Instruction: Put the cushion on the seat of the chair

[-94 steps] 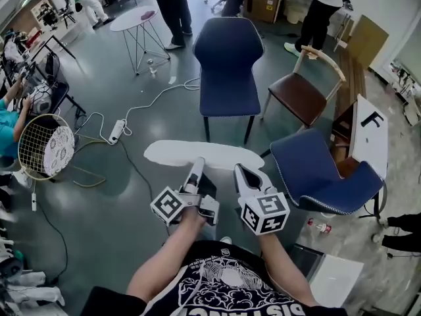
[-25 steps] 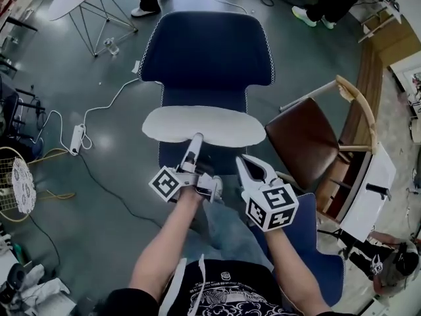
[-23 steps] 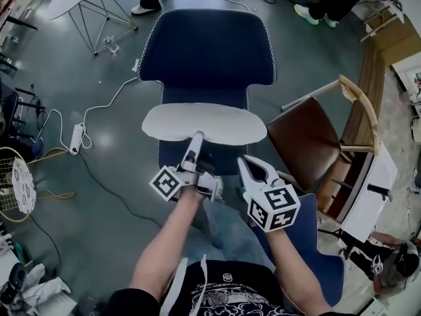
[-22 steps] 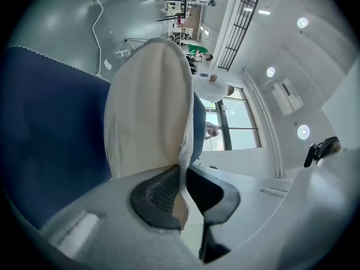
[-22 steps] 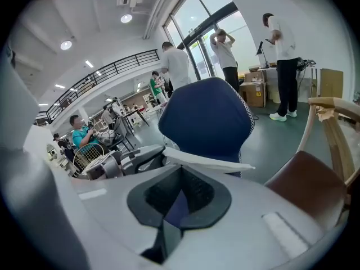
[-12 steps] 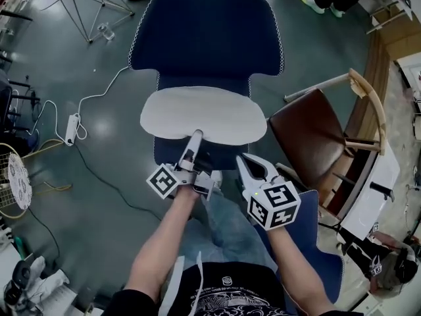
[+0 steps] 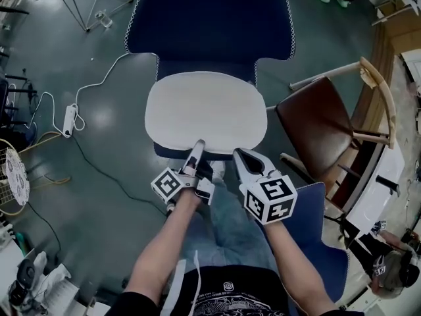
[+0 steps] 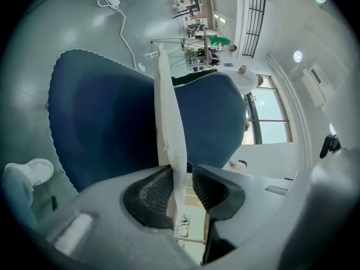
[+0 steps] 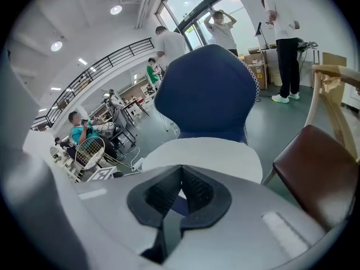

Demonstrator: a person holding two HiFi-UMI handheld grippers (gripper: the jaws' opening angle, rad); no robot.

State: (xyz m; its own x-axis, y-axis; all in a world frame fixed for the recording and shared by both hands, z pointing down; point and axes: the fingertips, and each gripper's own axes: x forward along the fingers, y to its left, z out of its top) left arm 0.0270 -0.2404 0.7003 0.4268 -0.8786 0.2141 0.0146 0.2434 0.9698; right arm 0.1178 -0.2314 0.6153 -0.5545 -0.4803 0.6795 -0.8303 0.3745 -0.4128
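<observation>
Head view: white cushion lies flat on the blue chair seat.
Left hand-held gripper: jaws opening, the cushion's near edge loose between them.
Right hand-held gripper: pinched closed, empty, cushion just ahead of it.
Progress: placement looks done; only release and withdrawal are left.

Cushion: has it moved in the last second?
Yes. The cushion has come down flat onto the chair seat, closer to the backrest.
</observation>
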